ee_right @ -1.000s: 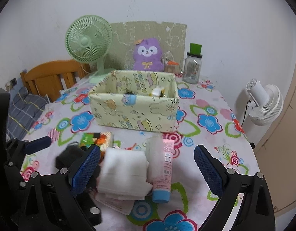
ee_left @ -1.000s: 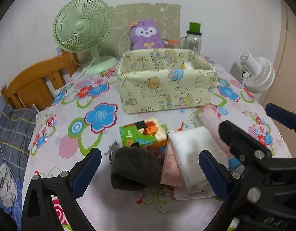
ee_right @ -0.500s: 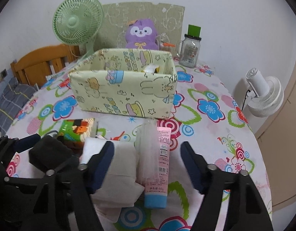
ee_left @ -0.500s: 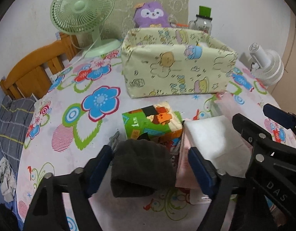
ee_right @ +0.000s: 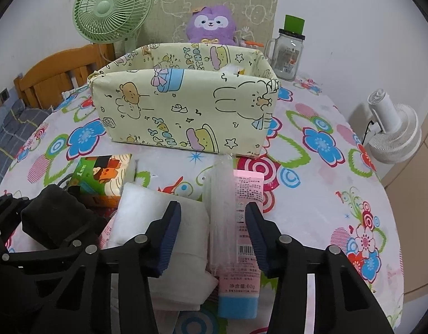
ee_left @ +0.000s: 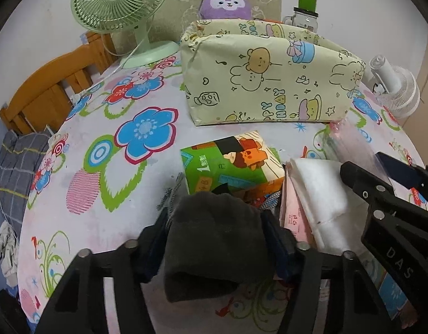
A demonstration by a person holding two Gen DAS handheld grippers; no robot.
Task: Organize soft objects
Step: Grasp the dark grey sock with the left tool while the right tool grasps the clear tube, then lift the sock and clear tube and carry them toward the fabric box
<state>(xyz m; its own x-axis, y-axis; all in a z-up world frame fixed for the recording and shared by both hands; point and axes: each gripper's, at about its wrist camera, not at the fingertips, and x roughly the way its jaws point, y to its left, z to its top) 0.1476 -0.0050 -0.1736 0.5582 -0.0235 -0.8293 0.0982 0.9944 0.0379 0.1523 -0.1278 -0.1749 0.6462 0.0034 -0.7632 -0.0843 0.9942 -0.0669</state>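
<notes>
Left gripper [ee_left: 215,239], jaws just closing, clamped on dark grey folded cloth [ee_left: 214,247] at 6 o'clock of cream cartoon-printed box [ee_left: 272,89]. Right gripper [ee_right: 214,236], also just closing, straddling pink-and-blue plastic tube [ee_right: 243,239]; contact impossible to tell. On floral tablecloth [ee_right: 320,194].
</notes>
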